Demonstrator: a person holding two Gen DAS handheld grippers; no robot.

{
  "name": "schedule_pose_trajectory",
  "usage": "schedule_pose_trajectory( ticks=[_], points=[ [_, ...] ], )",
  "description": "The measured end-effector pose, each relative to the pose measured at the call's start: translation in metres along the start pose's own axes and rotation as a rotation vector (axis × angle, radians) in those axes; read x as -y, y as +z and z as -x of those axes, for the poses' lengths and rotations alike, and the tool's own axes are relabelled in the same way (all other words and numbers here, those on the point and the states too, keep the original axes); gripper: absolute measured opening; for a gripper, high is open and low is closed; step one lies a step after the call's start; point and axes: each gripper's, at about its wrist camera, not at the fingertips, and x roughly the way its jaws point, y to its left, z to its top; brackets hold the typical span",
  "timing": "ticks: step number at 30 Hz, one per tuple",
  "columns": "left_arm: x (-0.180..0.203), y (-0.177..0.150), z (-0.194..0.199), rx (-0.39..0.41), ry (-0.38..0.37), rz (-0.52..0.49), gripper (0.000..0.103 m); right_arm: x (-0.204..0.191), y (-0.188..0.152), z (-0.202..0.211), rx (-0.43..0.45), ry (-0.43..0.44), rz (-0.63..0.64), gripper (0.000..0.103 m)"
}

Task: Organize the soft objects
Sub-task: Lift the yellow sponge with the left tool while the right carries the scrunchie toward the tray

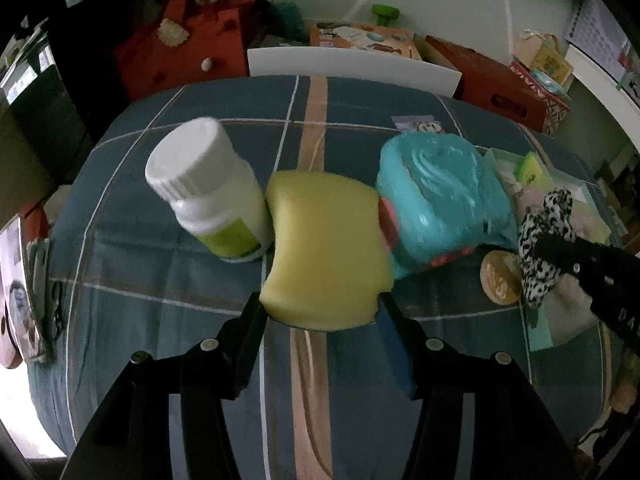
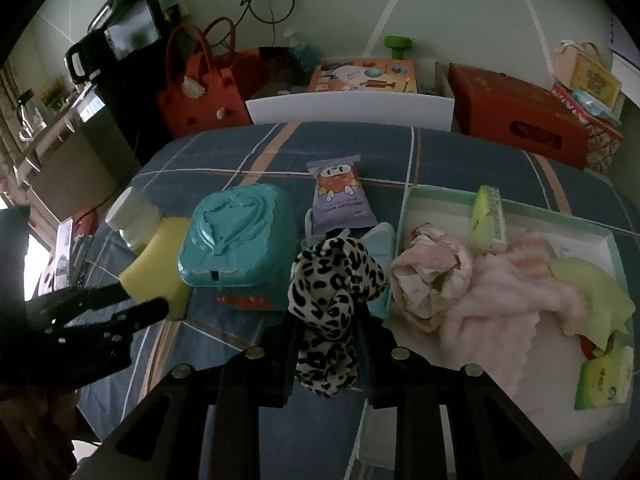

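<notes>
My left gripper (image 1: 320, 304) is shut on a yellow sponge (image 1: 326, 248), held above the plaid cloth between a white bottle (image 1: 208, 188) and a teal plastic box (image 1: 440, 204). The sponge also shows in the right wrist view (image 2: 160, 264). My right gripper (image 2: 326, 320) is shut on a leopard-print cloth (image 2: 332, 284), seen in the left wrist view (image 1: 540, 240) too. It hangs just left of a white tray (image 2: 440, 196) holding pink fluffy cloths (image 2: 492, 296), a green cloth (image 2: 592, 296) and a green sponge (image 2: 488, 212).
A purple snack packet (image 2: 340, 200) lies behind the teal box (image 2: 240, 240). A round golden item (image 1: 500, 280) lies on the cloth. A green tissue pack (image 2: 604, 380) sits in the tray. Red bag (image 2: 204, 96), red box (image 2: 520, 116) and white board (image 2: 348, 108) stand behind.
</notes>
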Motion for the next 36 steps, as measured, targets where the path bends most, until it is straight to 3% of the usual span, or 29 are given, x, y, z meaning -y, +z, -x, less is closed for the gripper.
schedule_pose_trajectory(
  ticks=[15, 25, 36],
  points=[
    [0.006, -0.023, 0.02, 0.032, 0.008, -0.015, 0.057, 0.002, -0.001, 0.011, 0.013, -0.002, 0.001, 0.027],
    [0.009, -0.028, 0.058, 0.123, 0.024, -0.017, 0.057, 0.008, -0.002, 0.025, 0.035, -0.008, -0.013, 0.027],
    [0.022, -0.003, 0.093, 0.246, 0.002, -0.01, 0.057, 0.031, 0.001, 0.035, 0.059, -0.03, -0.078, 0.027]
  ],
)
